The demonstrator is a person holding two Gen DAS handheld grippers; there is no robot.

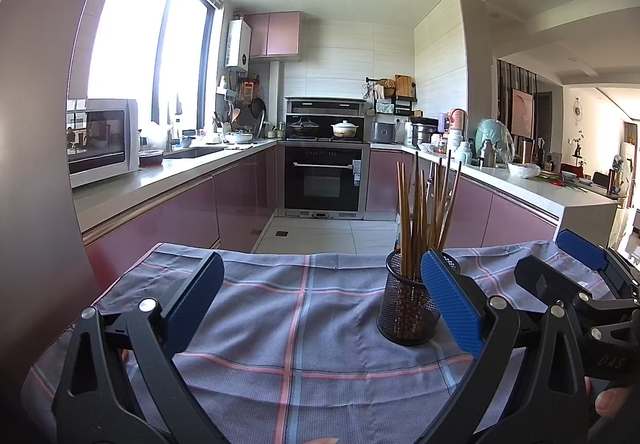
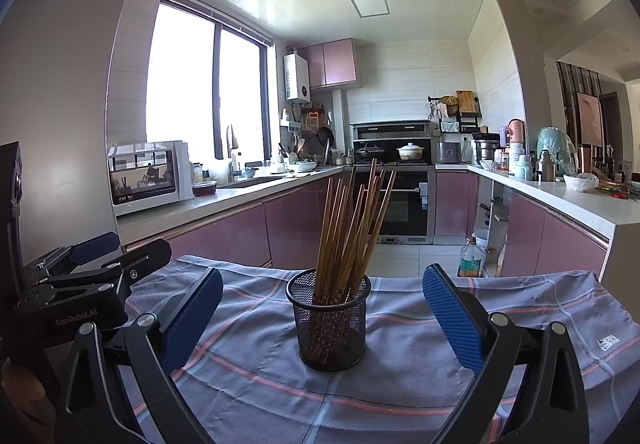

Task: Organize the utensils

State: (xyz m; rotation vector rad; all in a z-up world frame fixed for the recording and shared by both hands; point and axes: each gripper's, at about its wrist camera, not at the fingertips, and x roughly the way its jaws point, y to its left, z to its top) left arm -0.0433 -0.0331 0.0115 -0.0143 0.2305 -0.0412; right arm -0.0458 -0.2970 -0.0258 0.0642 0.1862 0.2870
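Now both my claws gape wide, holding nothing: left claw, right claw. Chopsticks stand upright in the mesh cup on the checked cloth, between my right fingers.

Pink cabinets; bright window (left wall); tiled floor.

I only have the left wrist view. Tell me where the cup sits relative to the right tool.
Observer: The cup stands centred between the right tool's open fingers, untouched.
Operator: Report anything on the cloth I can't see.
Observer: A small white tag lies on the cloth near its right edge.
Operator: Check the floor past the table.
Observer: A bottle stands on the floor by the right-hand cabinets.
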